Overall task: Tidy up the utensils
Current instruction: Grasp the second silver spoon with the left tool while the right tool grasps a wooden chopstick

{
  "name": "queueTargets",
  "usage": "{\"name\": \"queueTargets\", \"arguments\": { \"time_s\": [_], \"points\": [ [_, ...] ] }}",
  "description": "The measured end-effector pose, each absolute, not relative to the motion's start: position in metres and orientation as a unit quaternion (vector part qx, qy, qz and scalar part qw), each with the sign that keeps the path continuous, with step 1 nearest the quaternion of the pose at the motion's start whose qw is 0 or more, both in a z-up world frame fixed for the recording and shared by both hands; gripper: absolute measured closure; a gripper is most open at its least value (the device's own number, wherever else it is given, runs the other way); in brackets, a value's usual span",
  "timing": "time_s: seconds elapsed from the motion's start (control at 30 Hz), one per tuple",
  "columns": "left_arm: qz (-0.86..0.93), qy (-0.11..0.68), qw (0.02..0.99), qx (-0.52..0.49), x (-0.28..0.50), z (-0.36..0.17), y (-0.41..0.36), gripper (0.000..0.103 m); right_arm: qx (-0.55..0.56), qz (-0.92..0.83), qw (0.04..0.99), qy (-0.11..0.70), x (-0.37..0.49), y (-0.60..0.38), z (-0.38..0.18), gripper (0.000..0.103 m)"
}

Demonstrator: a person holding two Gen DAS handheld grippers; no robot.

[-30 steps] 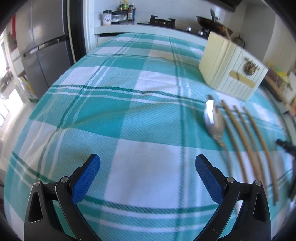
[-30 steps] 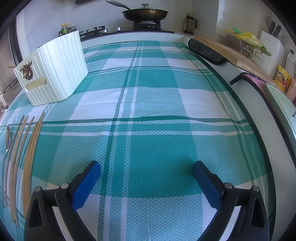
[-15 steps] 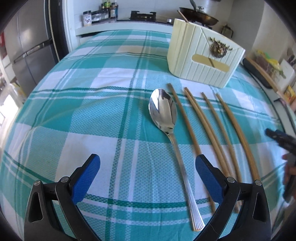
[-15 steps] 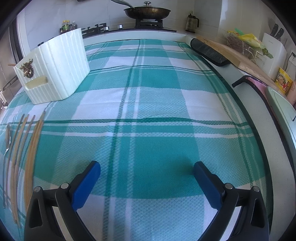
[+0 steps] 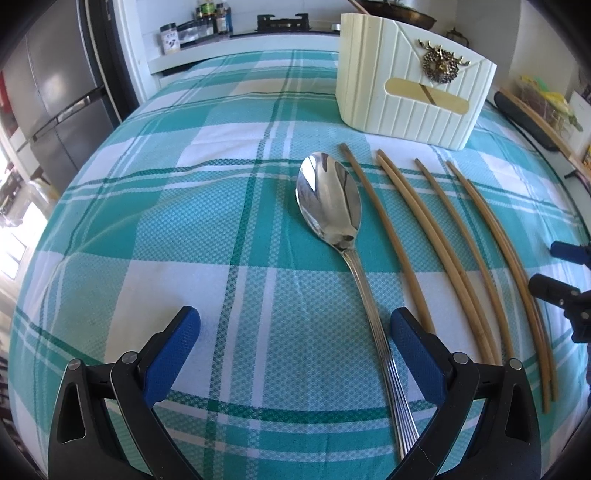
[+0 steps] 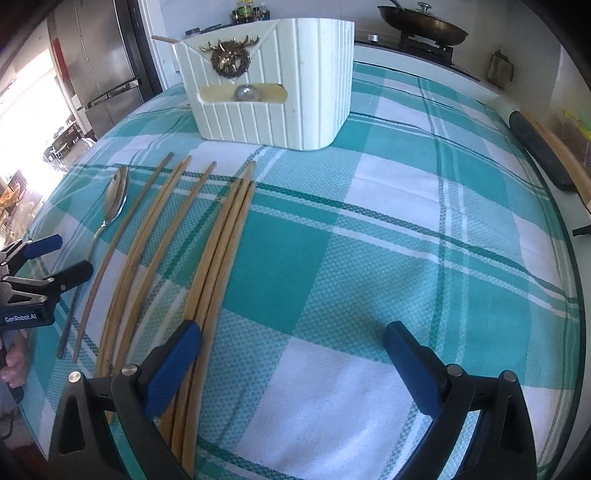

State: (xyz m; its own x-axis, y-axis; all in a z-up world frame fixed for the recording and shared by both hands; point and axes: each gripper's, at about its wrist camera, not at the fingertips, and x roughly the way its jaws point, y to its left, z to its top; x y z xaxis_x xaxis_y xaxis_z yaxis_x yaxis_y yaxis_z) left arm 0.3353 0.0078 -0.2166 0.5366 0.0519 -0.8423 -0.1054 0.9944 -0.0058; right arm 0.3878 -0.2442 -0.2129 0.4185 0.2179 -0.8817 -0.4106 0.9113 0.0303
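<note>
A steel spoon [image 5: 332, 206] lies on the checked cloth, bowl away from me, its handle running back between the fingers of my open, empty left gripper [image 5: 295, 354]. Several bamboo chopsticks [image 5: 439, 251] lie in a row to its right. A cream ribbed utensil holder [image 5: 413, 92] stands behind them. In the right wrist view my open, empty right gripper [image 6: 291, 362] hovers low with its left finger over the rightmost chopsticks [image 6: 221, 258]; the spoon [image 6: 114, 199], the holder [image 6: 269, 92] and the left gripper [image 6: 44, 266] also show.
A teal and white checked tablecloth [image 5: 184, 229] covers the table. Behind it are a stove with a pan [image 6: 421, 26], spice jars [image 5: 192, 29] and a steel fridge [image 5: 55, 92]. A dark rolled mat [image 6: 539, 147] lies at the table's right edge.
Both grippers have swung toward the utensils and come closer. The left one now straddles the spoon handle; the right one has moved left until the chopsticks lie under its left finger.
</note>
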Motion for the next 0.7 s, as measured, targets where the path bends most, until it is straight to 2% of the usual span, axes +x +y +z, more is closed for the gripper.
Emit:
{"name": "queueTargets", "arguments": {
  "time_s": [0.53,0.57,0.63,0.7],
  "points": [
    [0.050,0.483,0.874,-0.019,0.338,-0.216,0.004,0.000,-0.134,0.172,0.824,0.523,0.401,-0.233,-0.218,0.003],
    [0.050,0.485,0.873,-0.020,0.337,-0.216,0.004,0.003,-0.133,0.167,0.827,0.521,0.401,-0.234,-0.217,0.006],
    [0.041,0.481,0.875,-0.024,0.333,-0.213,0.002,0.018,-0.120,0.168,0.833,0.513,0.397,-0.237,-0.213,0.029],
    [0.032,0.477,0.878,-0.016,0.329,-0.209,-0.003,0.046,-0.121,0.158,0.841,0.503,0.391,-0.238,-0.208,0.073]
  ]
}}
